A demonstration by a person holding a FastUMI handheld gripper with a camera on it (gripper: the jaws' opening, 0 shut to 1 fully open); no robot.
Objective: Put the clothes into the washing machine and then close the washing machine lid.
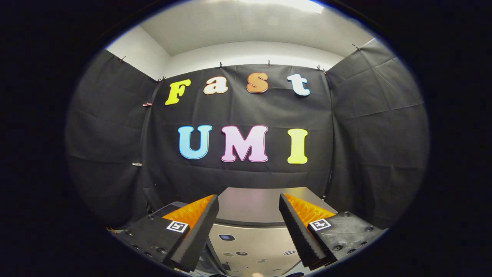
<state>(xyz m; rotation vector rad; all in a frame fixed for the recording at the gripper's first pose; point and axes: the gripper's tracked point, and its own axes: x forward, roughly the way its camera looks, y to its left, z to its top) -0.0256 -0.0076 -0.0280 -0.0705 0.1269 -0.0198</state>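
A silver-grey washing machine [250, 209] stands against the black cloth wall, below and ahead of my fingers. Its flat lid lies down across the top. Below the lid its front panel [246, 240] carries several small buttons. My gripper [249, 202] hangs above the machine, open, with a wide gap and nothing between the fingers. The left finger [200, 227] and right finger [298, 227] are black with orange backs and frame the lid.
Black cloth walls [115, 154] close in the booth behind the machine and on both sides. A dark object [169, 207] sits just left of the machine, partly hidden by my left finger.
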